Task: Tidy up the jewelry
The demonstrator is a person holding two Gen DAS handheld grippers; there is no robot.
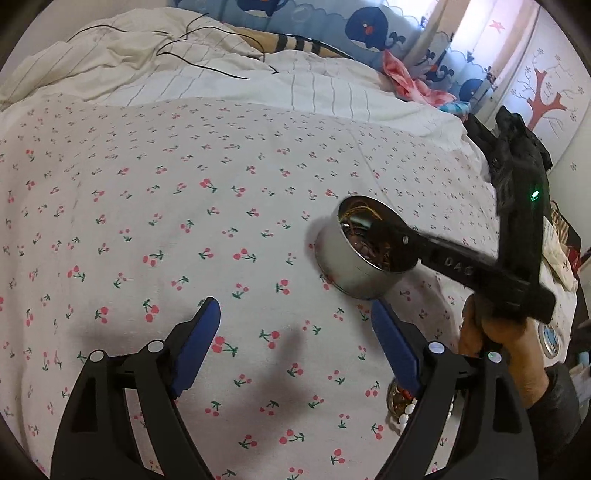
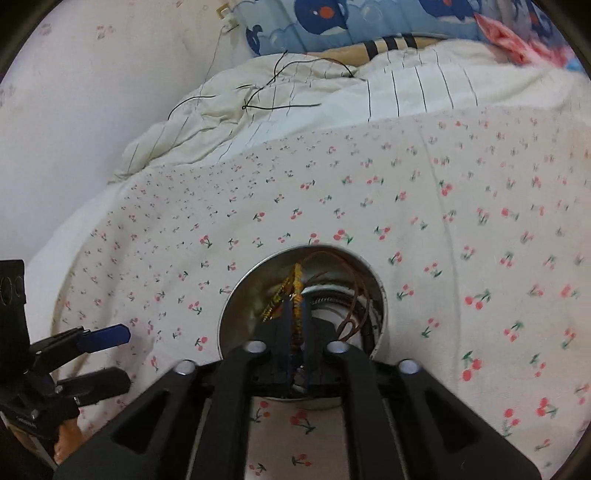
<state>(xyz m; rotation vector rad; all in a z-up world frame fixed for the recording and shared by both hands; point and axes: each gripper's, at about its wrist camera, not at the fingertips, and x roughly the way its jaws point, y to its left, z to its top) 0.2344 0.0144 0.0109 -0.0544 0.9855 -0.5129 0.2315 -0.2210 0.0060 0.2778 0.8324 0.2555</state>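
Observation:
A round metal tin [image 1: 351,273] stands on the cherry-print bedsheet [image 1: 184,221], holding tangled jewelry. My right gripper [image 2: 295,306] reaches down into the tin [image 2: 240,295]. Its blue pads are close together with a gold chain [image 2: 297,280] between them; a brown cord necklace [image 2: 356,295] loops beside it. From the left wrist view the right gripper [image 1: 373,229] dips over the tin's rim, held by a hand [image 1: 491,332]. My left gripper [image 1: 295,314] hovers open over bare sheet, left of the tin. A beaded bracelet [image 1: 400,404] lies partly hidden under its right finger.
A crumpled white striped duvet [image 1: 184,62] with a thin black cable [image 1: 207,59] lies at the far end, in front of a whale-print cushion [image 1: 369,29] and pink cloth [image 1: 410,81]. The bed's right edge borders clutter [image 1: 561,251].

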